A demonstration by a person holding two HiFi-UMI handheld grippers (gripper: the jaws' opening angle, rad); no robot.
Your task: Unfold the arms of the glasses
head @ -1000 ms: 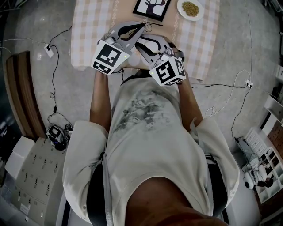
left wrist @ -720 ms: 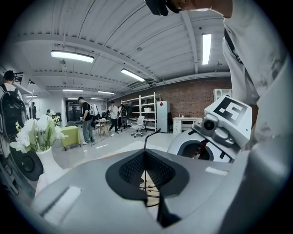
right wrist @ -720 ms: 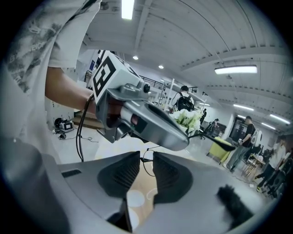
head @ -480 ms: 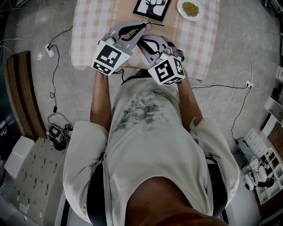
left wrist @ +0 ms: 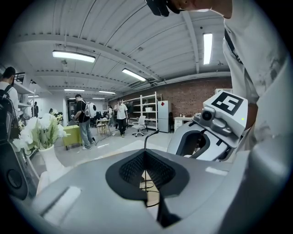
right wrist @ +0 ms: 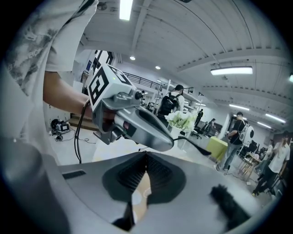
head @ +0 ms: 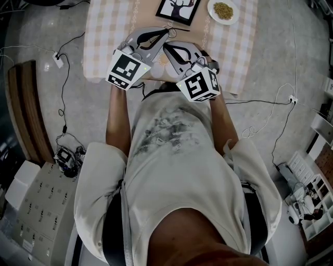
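Observation:
The black glasses hang between my two grippers above the checked table [head: 109, 31]. One thin arm of the glasses [right wrist: 198, 147] sticks out sideways from the left gripper's tips; in the head view it is a fine dark line [head: 182, 28]. My left gripper [left wrist: 145, 153] is shut on the glasses, with that arm [left wrist: 151, 135] rising from its tips. The jaws of my right gripper [right wrist: 145, 155] have just closed, and a thin dark piece of the glasses shows at their tips. The two sets of tips almost meet [head: 166, 39]. The lenses are hidden.
On the table behind the grippers lie a framed picture [head: 179, 9] and a white plate of grains [head: 223, 10]. A vase of white flowers [left wrist: 41, 132] stands at the table's left. Cables trail over the floor [head: 62, 104]. People stand in the hall behind.
The right gripper's jaws, apart a second ago, have come together near the left gripper's tips. Its marker cube shifted slightly. The left gripper has stayed still.

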